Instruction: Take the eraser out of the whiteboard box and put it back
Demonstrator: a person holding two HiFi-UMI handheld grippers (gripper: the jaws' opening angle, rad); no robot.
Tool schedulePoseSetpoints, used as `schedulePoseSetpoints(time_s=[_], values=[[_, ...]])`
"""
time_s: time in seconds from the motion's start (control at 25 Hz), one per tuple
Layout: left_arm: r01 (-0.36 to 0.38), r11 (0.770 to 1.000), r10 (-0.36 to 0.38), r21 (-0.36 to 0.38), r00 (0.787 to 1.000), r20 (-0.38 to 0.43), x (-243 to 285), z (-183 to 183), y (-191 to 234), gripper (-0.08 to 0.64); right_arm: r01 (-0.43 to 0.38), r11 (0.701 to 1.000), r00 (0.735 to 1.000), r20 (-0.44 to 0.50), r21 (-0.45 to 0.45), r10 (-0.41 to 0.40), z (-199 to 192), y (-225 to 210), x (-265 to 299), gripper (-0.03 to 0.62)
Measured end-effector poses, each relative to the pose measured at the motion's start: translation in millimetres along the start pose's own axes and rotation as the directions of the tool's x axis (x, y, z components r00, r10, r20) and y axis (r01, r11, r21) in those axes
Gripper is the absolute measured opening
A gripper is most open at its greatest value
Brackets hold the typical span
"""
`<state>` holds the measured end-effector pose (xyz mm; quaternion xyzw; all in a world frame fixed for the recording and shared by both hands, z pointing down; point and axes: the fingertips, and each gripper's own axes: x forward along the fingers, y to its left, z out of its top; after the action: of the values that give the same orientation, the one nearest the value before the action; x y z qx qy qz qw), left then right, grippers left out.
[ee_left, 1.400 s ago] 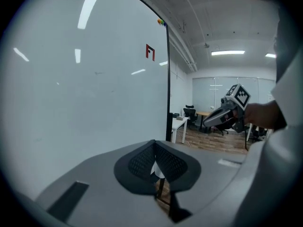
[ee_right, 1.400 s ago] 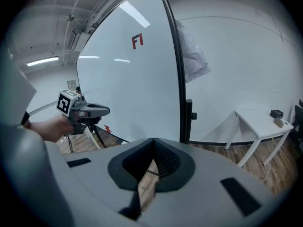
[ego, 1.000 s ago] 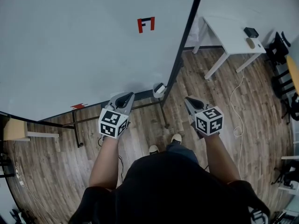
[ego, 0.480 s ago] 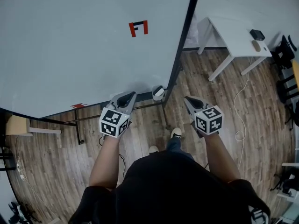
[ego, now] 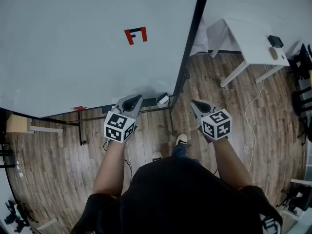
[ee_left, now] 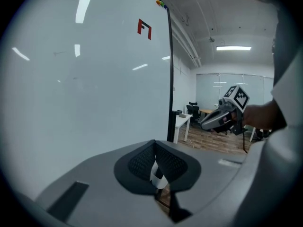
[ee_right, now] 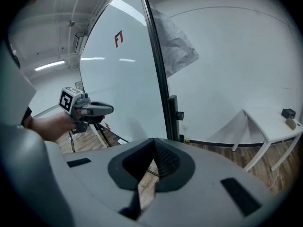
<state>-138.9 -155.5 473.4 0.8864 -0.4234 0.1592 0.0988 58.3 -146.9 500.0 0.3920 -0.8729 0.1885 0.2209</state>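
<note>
From the head view, a small white whiteboard box sits on the bottom rail of the large white, black-framed whiteboard, near the left gripper. The eraser inside cannot be made out. The right gripper hovers apart over brown wooden floor. In the left gripper view the jaws are closed on nothing. In the right gripper view the jaws are likewise closed and empty.

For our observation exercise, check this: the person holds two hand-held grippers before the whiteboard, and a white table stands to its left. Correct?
No. The head view shows the white table to the right of the whiteboard, not left; the rest holds.
</note>
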Motion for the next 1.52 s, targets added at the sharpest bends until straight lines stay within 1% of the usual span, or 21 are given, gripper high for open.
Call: schedulePoseSetpoints(time_s=[0.44,0.76,1.0,1.2,1.52], values=[[-0.039,0.999,0.039,-0.027,0.999,-0.021,22,-4,6,0.012,-0.064,0.998,0.997,-0.036,-0.018,0.063,3,-20,26,-0.006],[-0.046,0.998,0.045,-0.032,0.998,-0.042,35,-9,6,0.012,-0.092,0.995,0.994,-0.062,-0.027,0.090,-1,-29,37,-0.006],[-0.027,0.999,0.023,-0.042,0.997,-0.075,46,-20,2,0.012,-0.104,0.994,0.992,-0.074,-0.018,0.102,-7,-38,41,-0.006],[0.008,0.999,-0.013,-0.050,0.994,-0.107,57,-29,-8,0.012,-0.111,0.994,0.991,-0.081,-0.014,0.109,-12,-43,43,-0.006],[0.057,0.997,-0.064,-0.051,0.989,-0.134,80,-38,-21,0.014,-0.118,0.993,0.988,-0.105,-0.008,0.116,-23,-51,44,-0.006]])
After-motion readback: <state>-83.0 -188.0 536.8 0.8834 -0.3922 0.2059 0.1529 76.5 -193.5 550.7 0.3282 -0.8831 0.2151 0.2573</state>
